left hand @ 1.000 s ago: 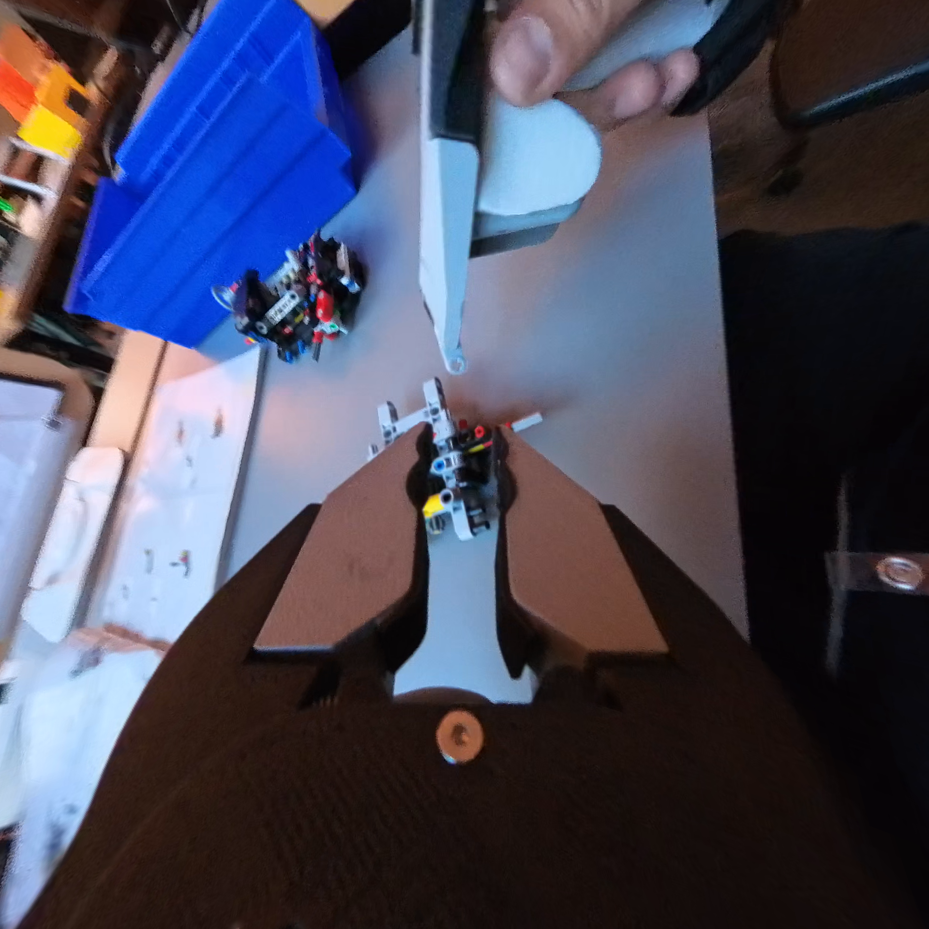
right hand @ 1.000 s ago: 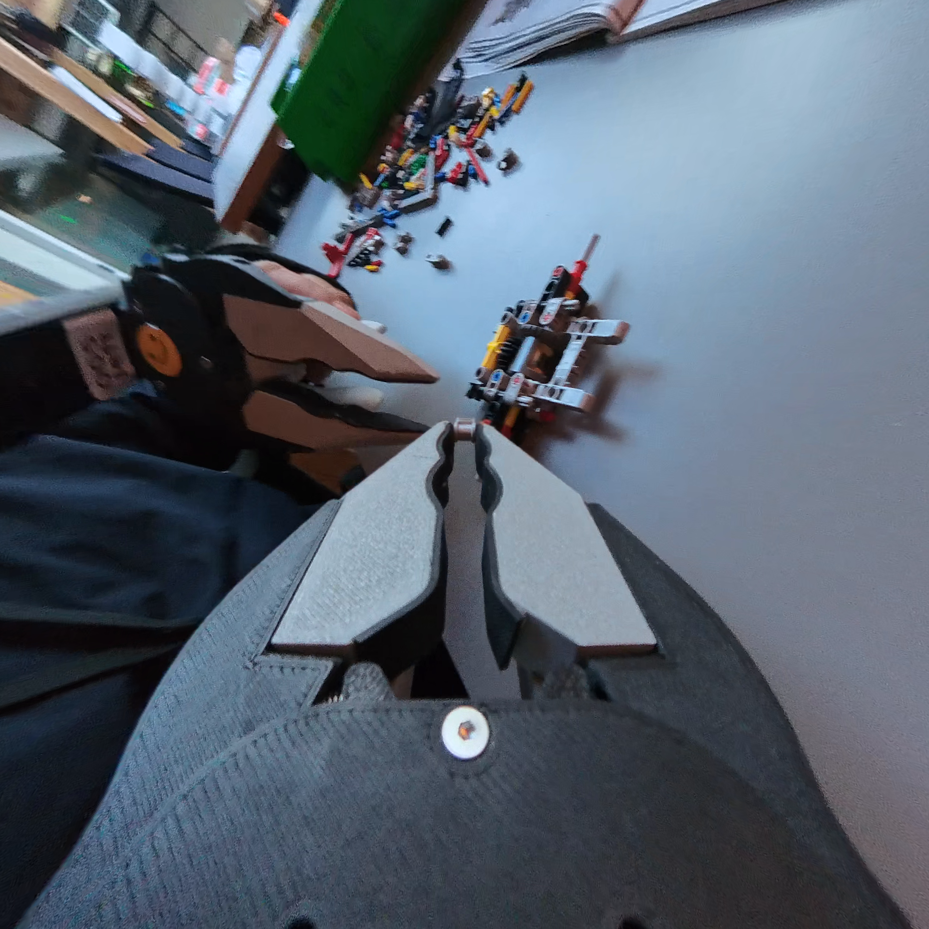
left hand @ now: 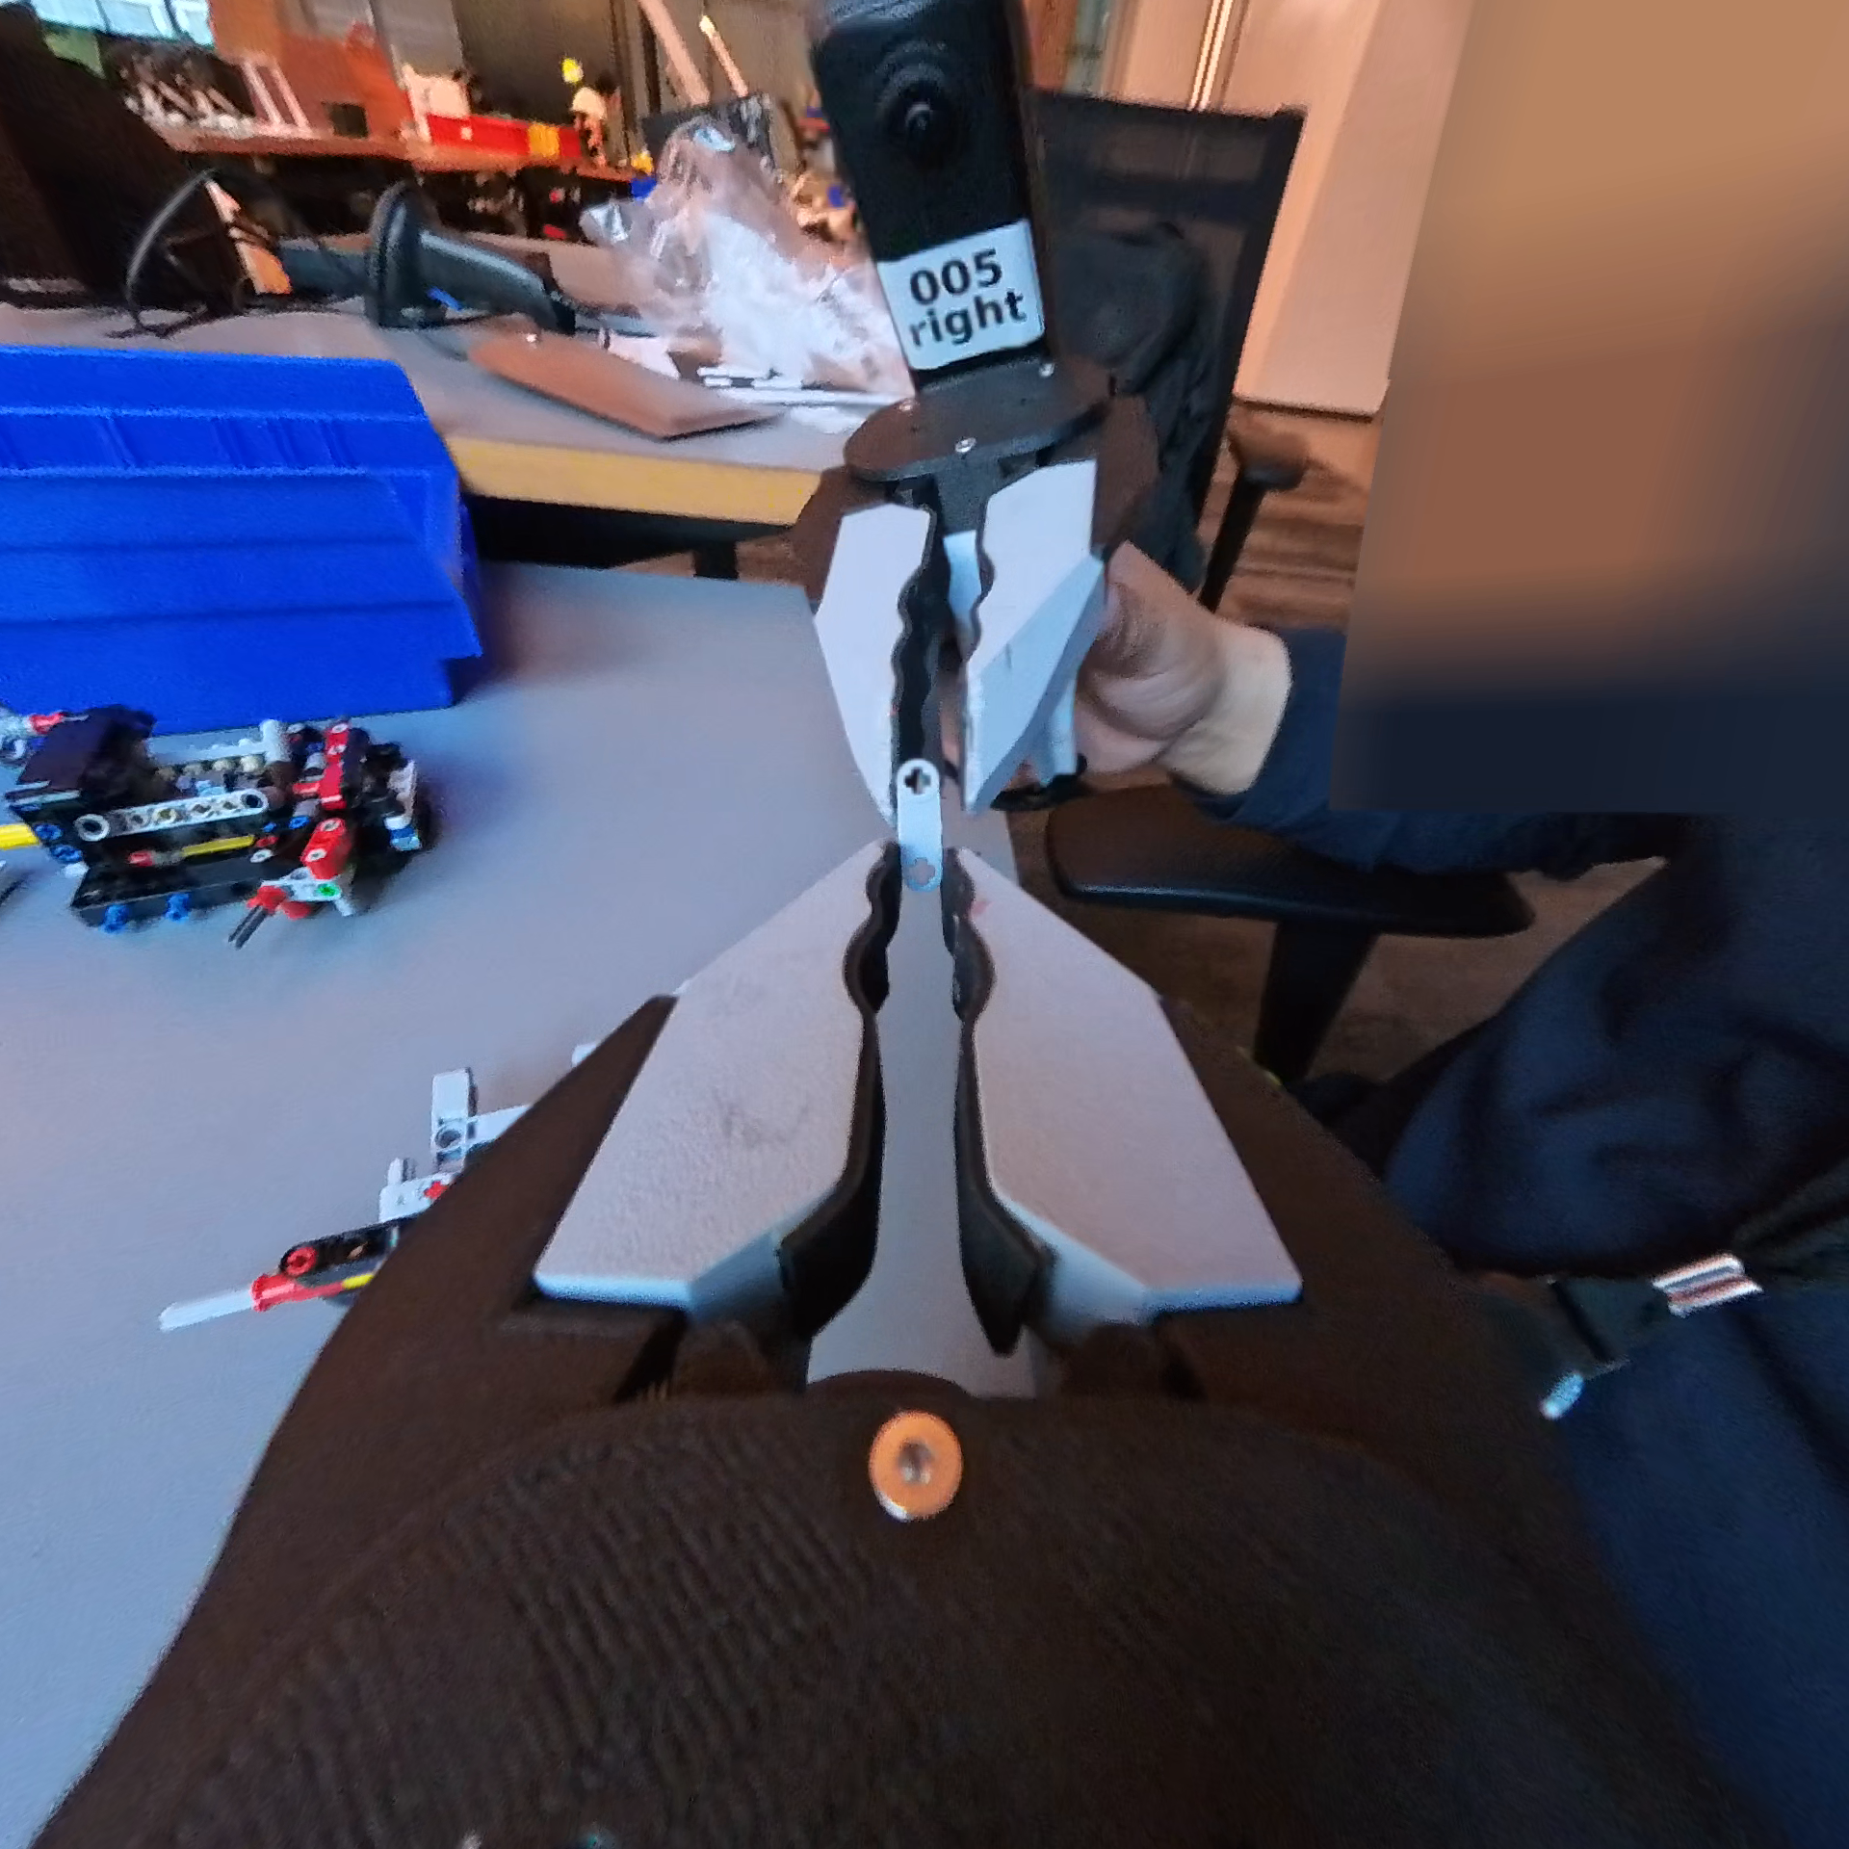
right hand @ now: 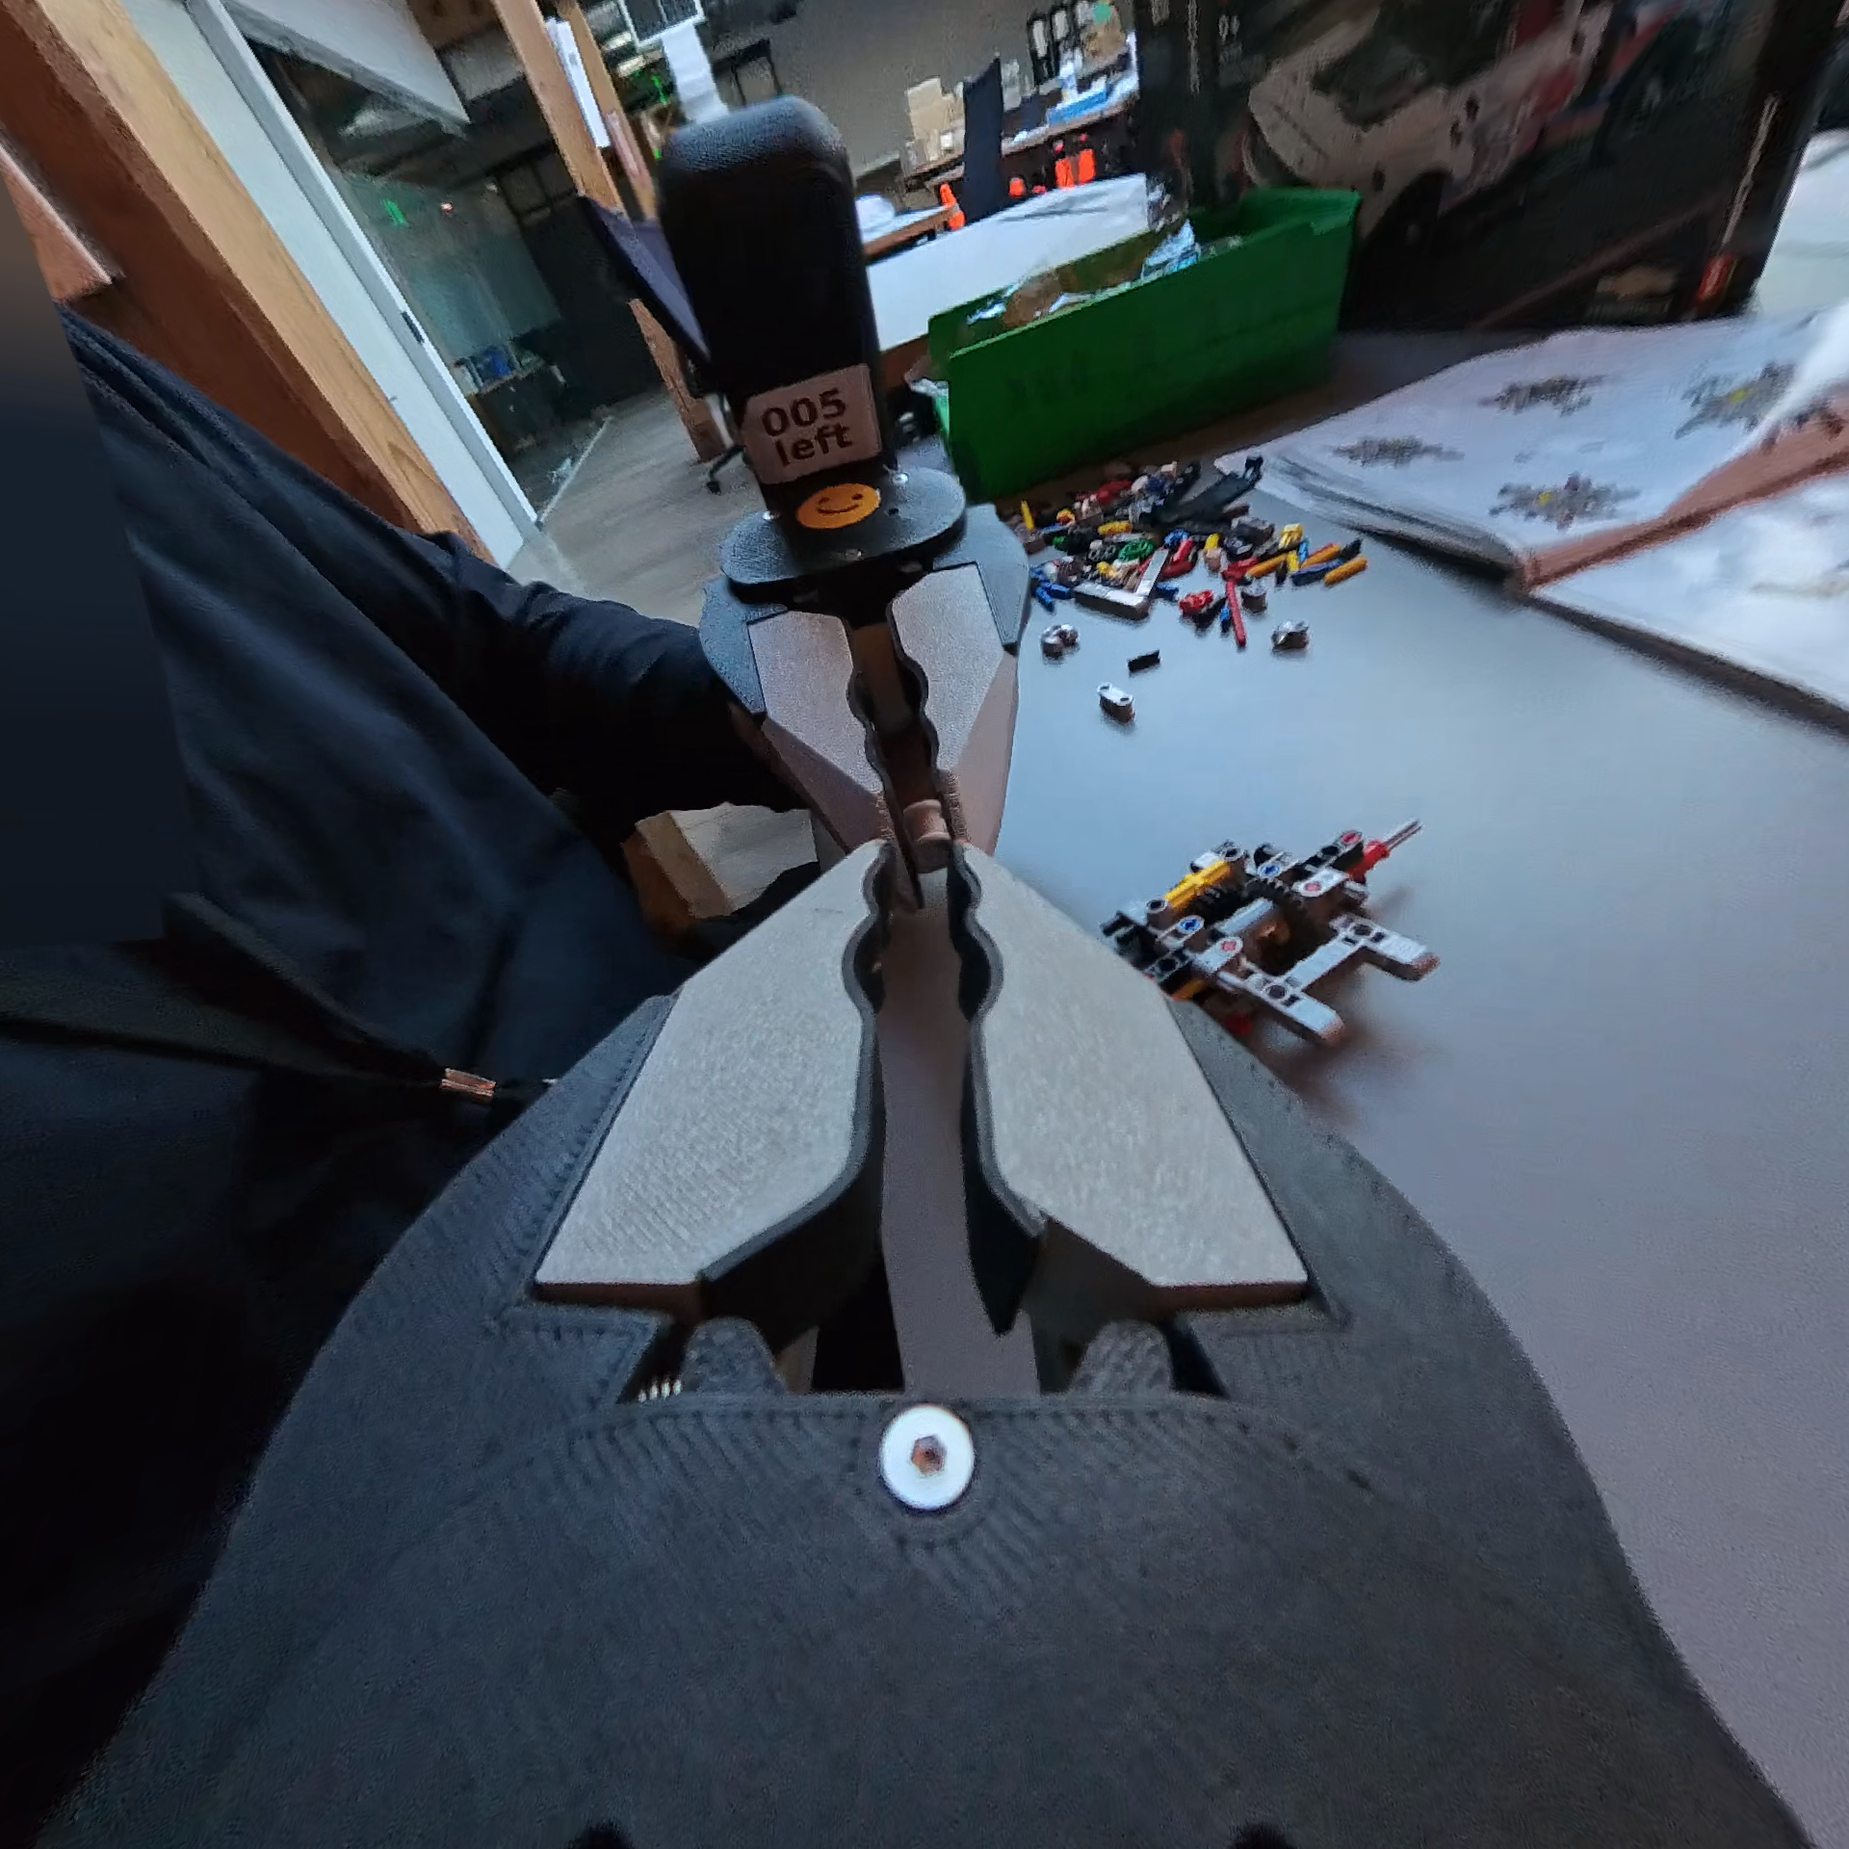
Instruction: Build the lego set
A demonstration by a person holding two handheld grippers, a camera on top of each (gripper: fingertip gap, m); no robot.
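Where tools [left hand: 921,868] meet, grey link [left hand: 918,822].

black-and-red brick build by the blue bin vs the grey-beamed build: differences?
Colour: the black-and-red build is mostly black with red pieces; the grey-beamed build is mostly light grey with a yellow part.
Shape: the black-and-red build is a compact block; the grey-beamed build is an open frame with arms sticking out.
Place: the black-and-red build sits by the blue bin; the grey-beamed build does not.
Both rest on the grey table.
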